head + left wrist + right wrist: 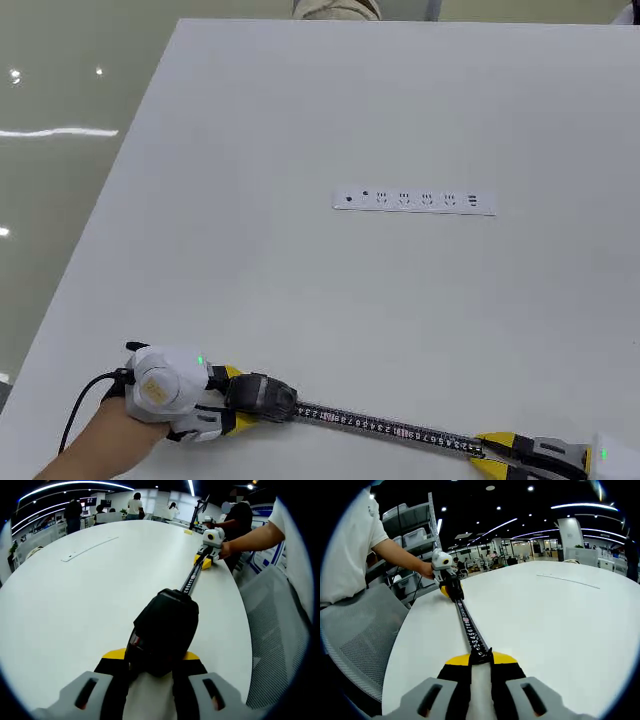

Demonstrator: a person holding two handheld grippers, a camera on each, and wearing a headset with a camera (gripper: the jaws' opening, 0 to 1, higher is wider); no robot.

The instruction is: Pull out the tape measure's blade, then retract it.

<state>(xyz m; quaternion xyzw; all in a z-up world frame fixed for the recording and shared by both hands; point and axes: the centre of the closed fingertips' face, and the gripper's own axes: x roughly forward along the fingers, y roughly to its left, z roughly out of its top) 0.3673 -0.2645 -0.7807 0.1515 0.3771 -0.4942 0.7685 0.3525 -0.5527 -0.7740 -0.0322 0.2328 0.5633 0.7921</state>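
Observation:
A black tape measure case [262, 396] lies near the table's front edge, held in my left gripper [232, 399], which is shut on it. In the left gripper view the case [162, 630] sits between the yellow-tipped jaws. The blade [385, 427] runs out of the case to the right, dark with white numerals. My right gripper [488, 448] is shut on the blade's end hook. In the right gripper view the blade [470, 627] stretches from the jaws to the distant case [452, 588]. In the left gripper view the blade [191, 577] reaches to the right gripper [204, 562].
A white power strip [414, 201] lies flat mid-table, well beyond the blade. The white table [300, 150] ends at its left edge above a glossy floor. A grey mesh chair [355, 630] stands beside the table. People stand at the far end of the room.

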